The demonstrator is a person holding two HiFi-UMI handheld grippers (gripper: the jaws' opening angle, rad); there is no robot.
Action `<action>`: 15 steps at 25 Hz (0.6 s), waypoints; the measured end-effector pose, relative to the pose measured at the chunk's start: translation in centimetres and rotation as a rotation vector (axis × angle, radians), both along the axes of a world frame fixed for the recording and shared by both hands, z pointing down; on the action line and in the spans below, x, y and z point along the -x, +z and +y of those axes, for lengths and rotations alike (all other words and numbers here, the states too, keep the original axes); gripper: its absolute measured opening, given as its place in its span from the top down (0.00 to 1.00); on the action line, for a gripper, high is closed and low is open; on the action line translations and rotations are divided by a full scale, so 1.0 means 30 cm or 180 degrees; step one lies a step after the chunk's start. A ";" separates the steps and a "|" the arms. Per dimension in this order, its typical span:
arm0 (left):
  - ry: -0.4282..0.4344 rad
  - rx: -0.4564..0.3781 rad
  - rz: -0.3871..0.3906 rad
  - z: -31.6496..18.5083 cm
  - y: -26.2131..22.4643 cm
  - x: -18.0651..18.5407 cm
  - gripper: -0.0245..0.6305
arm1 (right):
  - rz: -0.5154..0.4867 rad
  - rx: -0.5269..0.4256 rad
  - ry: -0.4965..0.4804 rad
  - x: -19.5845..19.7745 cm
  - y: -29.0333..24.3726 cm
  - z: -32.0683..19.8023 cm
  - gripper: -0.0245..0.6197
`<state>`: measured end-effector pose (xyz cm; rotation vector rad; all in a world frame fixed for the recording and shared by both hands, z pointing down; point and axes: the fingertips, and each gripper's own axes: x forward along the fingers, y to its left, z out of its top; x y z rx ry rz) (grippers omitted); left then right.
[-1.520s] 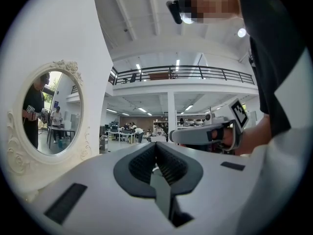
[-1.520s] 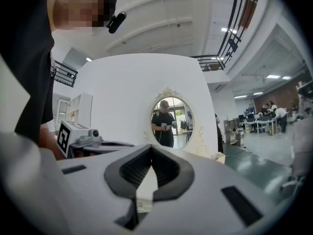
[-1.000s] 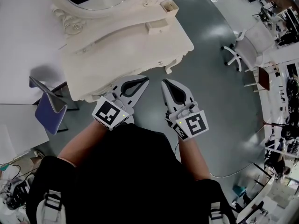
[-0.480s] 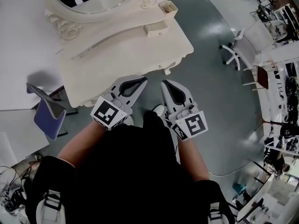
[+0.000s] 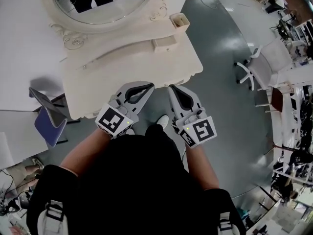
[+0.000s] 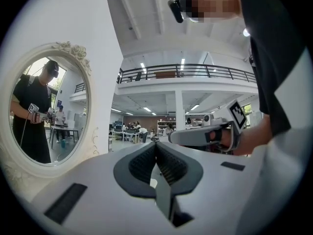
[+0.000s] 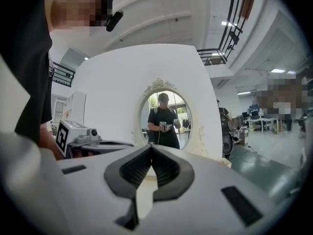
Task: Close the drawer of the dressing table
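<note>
The cream dressing table (image 5: 122, 67) with its oval mirror (image 5: 98, 4) stands right in front of me. From above its front drawer is hidden under the tabletop. My left gripper (image 5: 149, 86) is shut and holds nothing, with its tip over the table's front edge. My right gripper (image 5: 171, 87) is beside it, also shut and holding nothing, just off the same edge. In the left gripper view the closed jaws (image 6: 156, 144) point level, with the mirror (image 6: 44, 106) to the left. In the right gripper view the closed jaws (image 7: 150, 147) face the mirror (image 7: 164, 119).
Two small box drawers (image 5: 165, 43) sit on the tabletop at the right. A blue chair (image 5: 49, 119) stands left of the table beside a white wall panel (image 5: 24, 58). A white office chair (image 5: 257, 65) is at the right on grey floor. My shoe (image 5: 162, 121) shows below the grippers.
I have stepped toward the table with both grippers held out, side by side and shut; the table's front edge now lies nearer their tips. A shoe has come into view.
</note>
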<state>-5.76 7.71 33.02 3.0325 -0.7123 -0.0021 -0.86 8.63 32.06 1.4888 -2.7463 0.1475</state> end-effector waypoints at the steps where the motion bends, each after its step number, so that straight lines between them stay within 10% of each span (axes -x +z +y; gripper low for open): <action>1: -0.0021 -0.0019 -0.0004 -0.019 -0.003 -0.019 0.97 | -0.0002 -0.0004 -0.0027 -0.017 -0.002 -0.021 0.96; 15: -0.0472 0.0045 -0.0078 -0.198 -0.006 -0.290 0.97 | -0.0025 0.0003 -0.0439 -0.290 -0.004 -0.219 0.96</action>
